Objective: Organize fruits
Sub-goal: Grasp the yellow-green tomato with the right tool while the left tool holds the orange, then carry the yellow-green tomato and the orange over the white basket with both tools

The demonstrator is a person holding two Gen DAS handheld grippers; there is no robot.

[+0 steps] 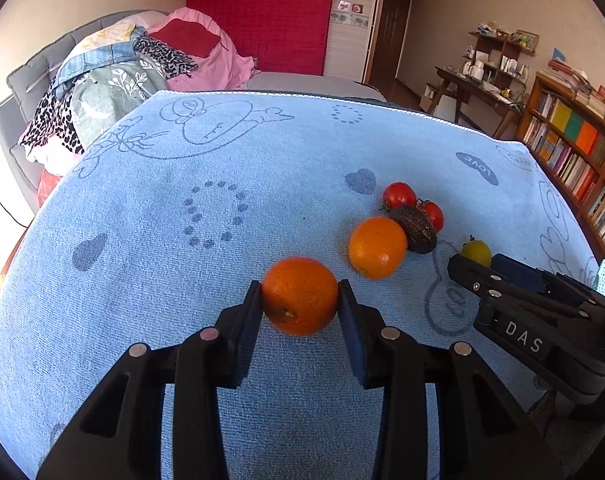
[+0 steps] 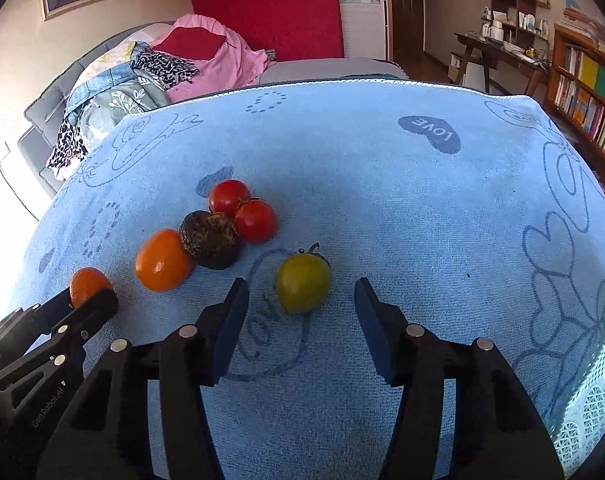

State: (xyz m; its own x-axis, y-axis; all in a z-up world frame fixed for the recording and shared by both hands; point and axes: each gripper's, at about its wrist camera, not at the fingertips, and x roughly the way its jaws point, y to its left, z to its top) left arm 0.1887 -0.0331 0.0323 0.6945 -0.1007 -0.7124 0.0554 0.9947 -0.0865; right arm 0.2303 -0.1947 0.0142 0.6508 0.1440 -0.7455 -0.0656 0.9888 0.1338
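My left gripper [image 1: 299, 300] is shut on an orange [image 1: 299, 295], low over the blue towel [image 1: 206, 208]; this orange also shows in the right wrist view [image 2: 87, 285]. A second orange [image 1: 377, 247] [image 2: 163, 260] lies to its right, touching a dark avocado [image 1: 417, 229] [image 2: 210, 239]. Two red tomatoes [image 1: 399, 194] [image 2: 242, 210] sit just behind the avocado. My right gripper [image 2: 301, 294] is open, its jaws on either side of a yellow-green tomato [image 2: 303, 282] [image 1: 477, 252] without touching it.
The towel covers a table. A white lace cloth [image 2: 590, 400] lies at the right edge. Behind are a sofa with piled clothes [image 1: 114, 80], a red panel [image 1: 262, 16], a desk [image 1: 478, 88] and a bookshelf [image 1: 574, 148].
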